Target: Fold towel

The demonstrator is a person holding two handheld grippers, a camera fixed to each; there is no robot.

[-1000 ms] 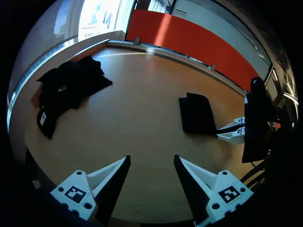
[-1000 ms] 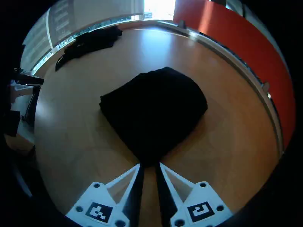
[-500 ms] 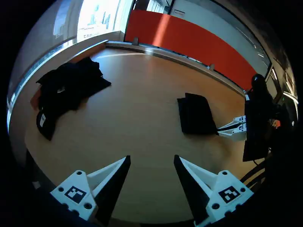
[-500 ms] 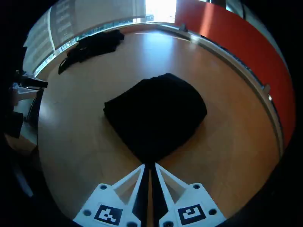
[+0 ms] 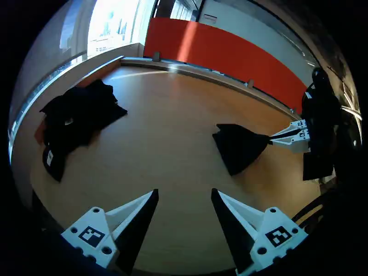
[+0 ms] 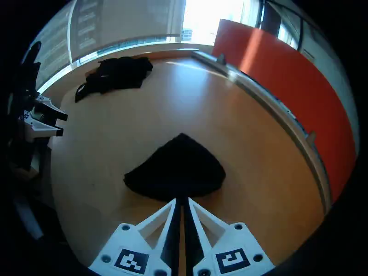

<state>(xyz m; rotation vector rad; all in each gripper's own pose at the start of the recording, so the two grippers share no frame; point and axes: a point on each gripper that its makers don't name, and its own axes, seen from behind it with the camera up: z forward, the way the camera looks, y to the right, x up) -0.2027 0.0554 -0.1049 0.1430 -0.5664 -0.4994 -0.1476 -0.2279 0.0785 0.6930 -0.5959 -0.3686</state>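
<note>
Your right claw (image 6: 183,207) is clamped on the towel (image 6: 177,170), tenting its near edge off the table (image 5: 161,138). Your left claw (image 5: 184,195) hangs open, the towel at its 2 o'clock. Next, likely carry that edge toward 12 o'clock.

The left tongs (image 5: 184,191) hang spread apart above the desk (image 5: 170,133); farther off, the right tongs (image 5: 276,139) pinch a corner of the black towel (image 5: 239,145).

White wedge-shaped fingers (image 5: 115,216), black inner faces, square black-and-white markers (image 5: 90,235), round screw holes
</note>
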